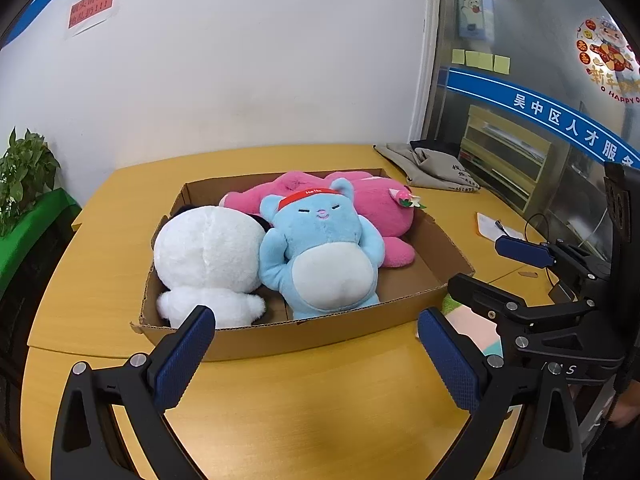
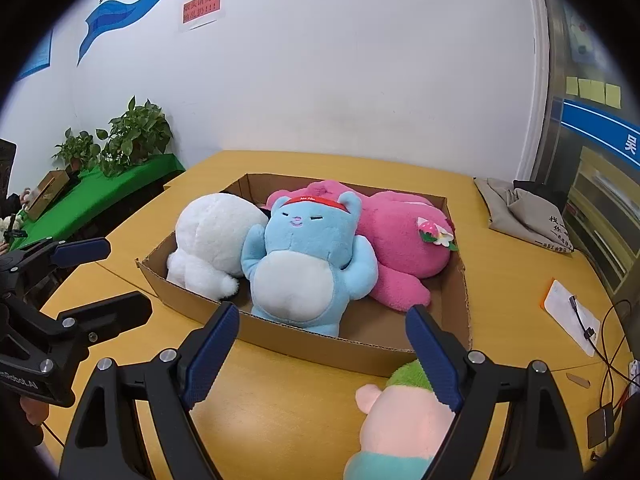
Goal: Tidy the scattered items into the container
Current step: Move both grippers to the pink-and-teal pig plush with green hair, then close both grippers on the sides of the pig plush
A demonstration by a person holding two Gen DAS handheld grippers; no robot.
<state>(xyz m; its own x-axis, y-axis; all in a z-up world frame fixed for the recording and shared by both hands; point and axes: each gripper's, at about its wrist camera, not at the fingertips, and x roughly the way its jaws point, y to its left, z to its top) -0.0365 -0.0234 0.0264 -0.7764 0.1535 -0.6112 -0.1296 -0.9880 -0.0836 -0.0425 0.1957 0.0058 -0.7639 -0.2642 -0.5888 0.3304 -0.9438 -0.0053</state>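
**Stock on the desk: three toys boxed, one loose**

Desk (image 1: 280,408): yellow wood top; carries every item listed.

Box (image 2: 304,346): shallow open cardboard tray, mid-desk, low walls with ragged edges. Nearly full; bare floor shows only at its near right corner.

Pink toy (image 2: 400,248): largest plush, lying along the far right of the box, strawberry-and-flower trim on its head.

Blue toy (image 2: 296,256): bear-like, on its back in the middle, pale belly, red headband, overlapping the pink one.

White toy (image 2: 212,240): round and fluffy, left end of the box, touching the blue toy.

Green-haired toy (image 2: 400,416): smallest; peach face, green tuft, teal body. The one item outside, on the desk just near of the box's near right corner.

Right claw (image 2: 322,352): jaws wide apart, empty; the right finger touches or overlaps the green tuft, which of the two cannot be told.

Left claw (image 1: 316,350): jaws apart, empty, before the box's near wall.

Risks, as judged: a pinch on the tuft alone could slip from soft fur. The low wall may catch a toy carried low and push the light box. The small free corner may leave the toy perched on the rim.
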